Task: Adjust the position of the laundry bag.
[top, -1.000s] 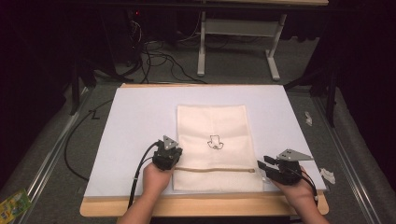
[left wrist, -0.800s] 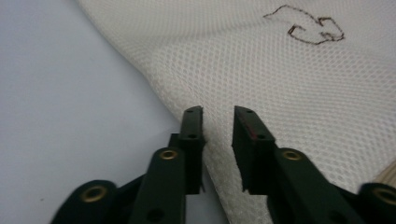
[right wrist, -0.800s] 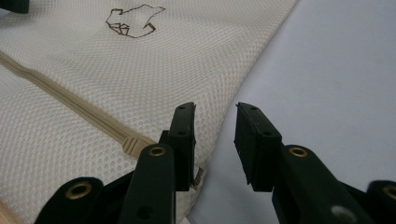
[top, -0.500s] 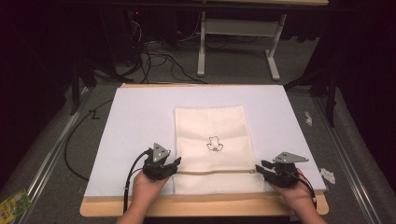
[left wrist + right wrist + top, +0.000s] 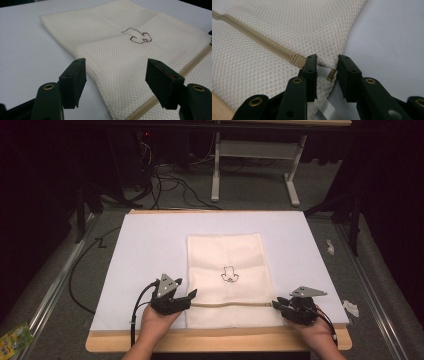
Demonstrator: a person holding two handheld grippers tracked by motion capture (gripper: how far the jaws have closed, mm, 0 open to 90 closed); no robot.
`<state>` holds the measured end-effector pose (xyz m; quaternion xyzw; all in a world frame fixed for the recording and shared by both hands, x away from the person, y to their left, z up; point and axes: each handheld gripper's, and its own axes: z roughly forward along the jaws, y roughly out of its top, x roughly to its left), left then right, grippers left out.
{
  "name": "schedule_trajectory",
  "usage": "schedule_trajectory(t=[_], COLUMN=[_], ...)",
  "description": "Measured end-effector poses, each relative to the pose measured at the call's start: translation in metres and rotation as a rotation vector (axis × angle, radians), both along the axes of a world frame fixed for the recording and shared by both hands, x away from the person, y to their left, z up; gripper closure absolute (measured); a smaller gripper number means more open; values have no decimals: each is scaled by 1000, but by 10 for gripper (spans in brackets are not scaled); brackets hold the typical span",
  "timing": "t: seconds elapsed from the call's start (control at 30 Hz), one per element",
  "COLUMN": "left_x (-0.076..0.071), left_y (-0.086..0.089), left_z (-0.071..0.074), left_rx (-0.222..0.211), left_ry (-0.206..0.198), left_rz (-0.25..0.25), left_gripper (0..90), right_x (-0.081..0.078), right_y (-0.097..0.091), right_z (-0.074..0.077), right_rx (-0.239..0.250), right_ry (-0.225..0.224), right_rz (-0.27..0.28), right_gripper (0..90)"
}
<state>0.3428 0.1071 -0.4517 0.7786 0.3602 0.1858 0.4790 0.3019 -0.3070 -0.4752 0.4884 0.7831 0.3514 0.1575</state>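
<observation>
A cream mesh pouch with a small outline drawing lies flat on a white sheet. A tan zipper runs across its near end. My left gripper rests at the pouch's left edge, by the zipper's end. Its jaws stand wide open in the left gripper view, astride the pouch's edge. At the zipper's right end my right gripper is narrowed on the zipper pull. In the right gripper view the right gripper has the small pull spanning its jaws.
The sheet covers a wooden table whose front edge shows near the hands. Crumpled paper bits lie right of the sheet, and a green packet lies at the lower left. Cables and a white desk frame stand behind the table.
Both grippers came down and toward the near edge, settling at the two ends of the zipper. The right jaws have narrowed onto the pull.
</observation>
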Motion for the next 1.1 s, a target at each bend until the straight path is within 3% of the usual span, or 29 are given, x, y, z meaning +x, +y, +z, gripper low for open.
schedule_trajectory(t=[0.17,0.37,0.43,0.47,0.53,0.63,0.67,0.77,0.93,1.1], left_x=[-1,-7,-8,-9,-11,-14,-15,-17,-16,-10], left_y=[-4,-23,-33,-39,-50,-74,-82,-109,-148,-175], left_z=[-1,3,4,4,2,0,-1,-2,-11,-20], left_rx=[-22,-14,-21,-23,-22,-56,-60,-65,-75,-74], left_ry=[-6,-32,7,25,56,117,125,145,210,228], left_rz=[-38,-102,-152,-175,-218,-288,-304,-348,-391,-396], left_gripper=[344,390,445,491,510,510,526,567,649,720], right_x=[0,1,0,-2,-3,-4,-4,-4,-4,-6], right_y=[4,3,4,5,5,5,4,3,2,3], right_z=[2,7,12,16,20,24,27,28,31,34], right_rx=[-20,-15,-14,-26,-27,-16,-12,5,31,35], right_ry=[1,-9,-39,-74,-103,-124,-145,-151,-157,-175], right_rz=[28,63,70,79,86,86,100,103,116,133], right_gripper=[838,850,852,852,853,852,853,852,852,853])
